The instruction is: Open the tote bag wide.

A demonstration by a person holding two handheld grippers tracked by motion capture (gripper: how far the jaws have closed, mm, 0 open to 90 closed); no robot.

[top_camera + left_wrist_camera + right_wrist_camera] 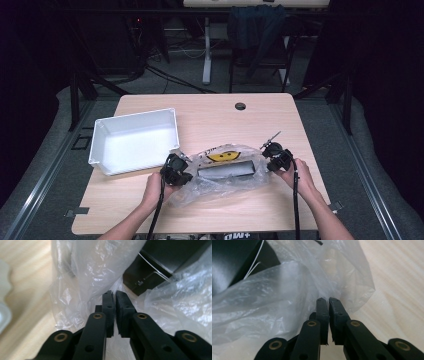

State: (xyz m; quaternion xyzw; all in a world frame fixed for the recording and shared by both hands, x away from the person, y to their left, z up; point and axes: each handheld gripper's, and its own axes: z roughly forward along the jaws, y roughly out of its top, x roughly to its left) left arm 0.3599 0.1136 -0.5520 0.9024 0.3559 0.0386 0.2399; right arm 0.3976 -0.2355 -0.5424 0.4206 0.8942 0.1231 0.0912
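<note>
A clear plastic bag (220, 176) with a yellow smiley print lies on the wooden table (210, 115), and a black box (225, 170) shows inside it. My left gripper (176, 170) holds the bag's left end, its jaws pinched on the film (113, 293). At the bag's right end my right gripper (276, 156) is shut on the plastic (325, 298) too. In the left gripper view the black box (160, 262) sits at the upper right behind the film. A corner of the black box (234, 262) shows at the upper left of the right gripper view.
A white plastic bin (134, 140) stands on the table just left of the bag, close to my left gripper. A round cable hole (240, 106) sits near the table's far edge. A chair with dark cloth (257, 30) and table legs are beyond the table.
</note>
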